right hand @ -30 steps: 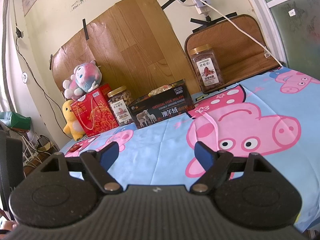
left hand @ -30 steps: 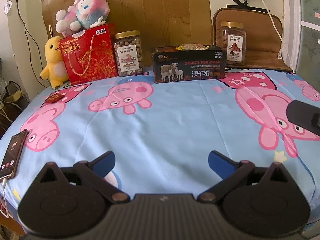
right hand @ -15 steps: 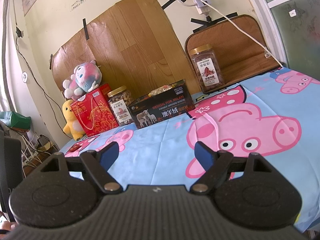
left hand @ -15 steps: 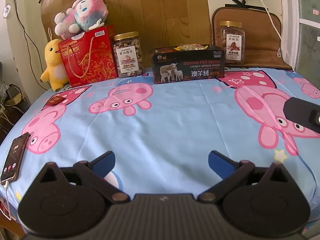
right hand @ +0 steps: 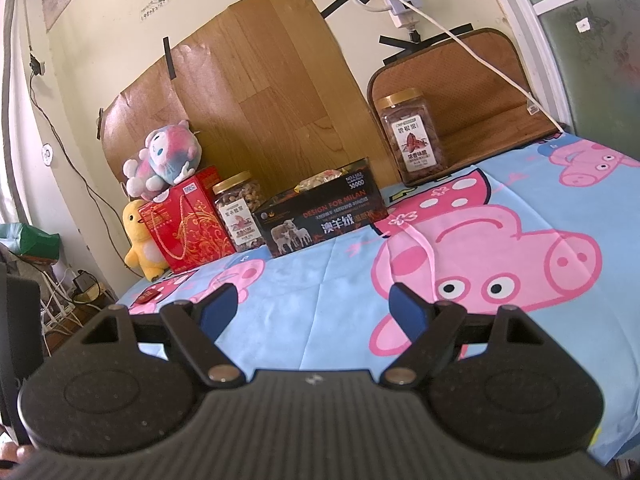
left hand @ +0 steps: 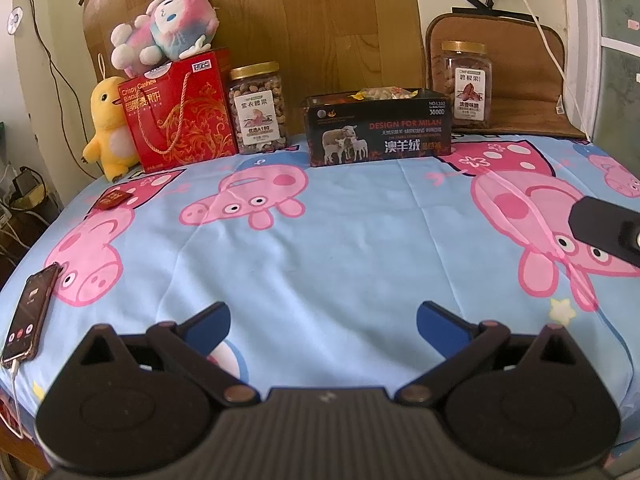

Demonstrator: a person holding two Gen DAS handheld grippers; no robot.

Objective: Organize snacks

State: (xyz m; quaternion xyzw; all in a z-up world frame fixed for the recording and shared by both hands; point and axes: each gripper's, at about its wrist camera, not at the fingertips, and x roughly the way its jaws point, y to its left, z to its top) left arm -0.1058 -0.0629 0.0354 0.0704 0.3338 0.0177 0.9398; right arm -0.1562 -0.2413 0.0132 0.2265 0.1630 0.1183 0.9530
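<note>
presently my left gripper (left hand: 322, 318) hangs low over the near part of the blue cartoon-pig sheet (left hand: 340, 248), its blue-tipped fingers (left hand: 212, 320) spread wide with nothing between them. my right gripper (right hand: 310, 306) hangs likewise over the sheet, spread apart and empty; part of it shows as a black shape at the right edge of the left wrist view.

snacks stand in a row along the far edge, against the wooden board (right hand: 256, 92). from left: a red gift bag (left hand: 180, 114) marked crispy cashew biscuit, upright; just beside it a gold-lidded jar of nuts (left hand: 259, 108); then, apart, a black open box (left hand: 378, 130) with packets showing above its rim; near its right end a second gold-lidded jar (left hand: 466, 84), standing before a brown mat (right hand: 480, 88).

one small red packet (left hand: 112, 200) lies flat on the sheet, well apart from the row, toward the left.

other items: pink-blue plush (left hand: 168, 28) on top of the bag, yellow plush (left hand: 106, 128) left of it, phone (left hand: 28, 316) at the near left edge with a cable attached.
</note>
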